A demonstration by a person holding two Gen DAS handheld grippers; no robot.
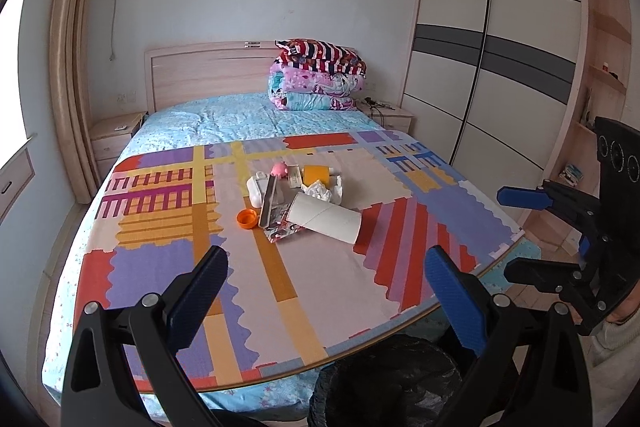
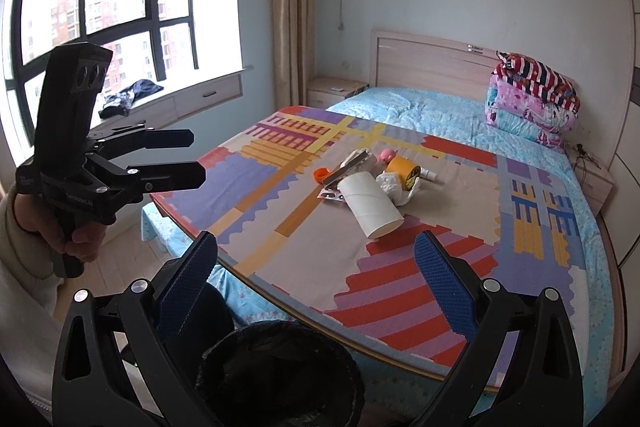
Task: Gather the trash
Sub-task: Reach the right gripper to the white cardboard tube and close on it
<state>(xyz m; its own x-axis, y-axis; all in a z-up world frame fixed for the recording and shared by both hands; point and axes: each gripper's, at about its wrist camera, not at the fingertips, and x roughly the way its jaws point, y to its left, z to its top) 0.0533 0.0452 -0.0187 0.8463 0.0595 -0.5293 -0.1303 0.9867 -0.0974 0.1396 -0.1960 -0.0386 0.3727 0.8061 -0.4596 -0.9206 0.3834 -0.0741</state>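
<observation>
left gripper (image 1: 324, 283) and right gripper (image 2: 316, 267) both spread wide, holding nothing. trash pile (image 1: 298, 199) sits on mat (image 1: 168, 259) at 12 o'clock, well apart. bin (image 2: 280, 375) just below, 6 o'clock.

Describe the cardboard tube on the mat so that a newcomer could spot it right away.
Start at the bed and the colourful patchwork mat laid over its near end. A small pile of clutter sits mid-mat; the cardboard tube lies on its side at the pile's near edge. It is the largest piece there, a plain off-white cylinder with an open end.
</observation>
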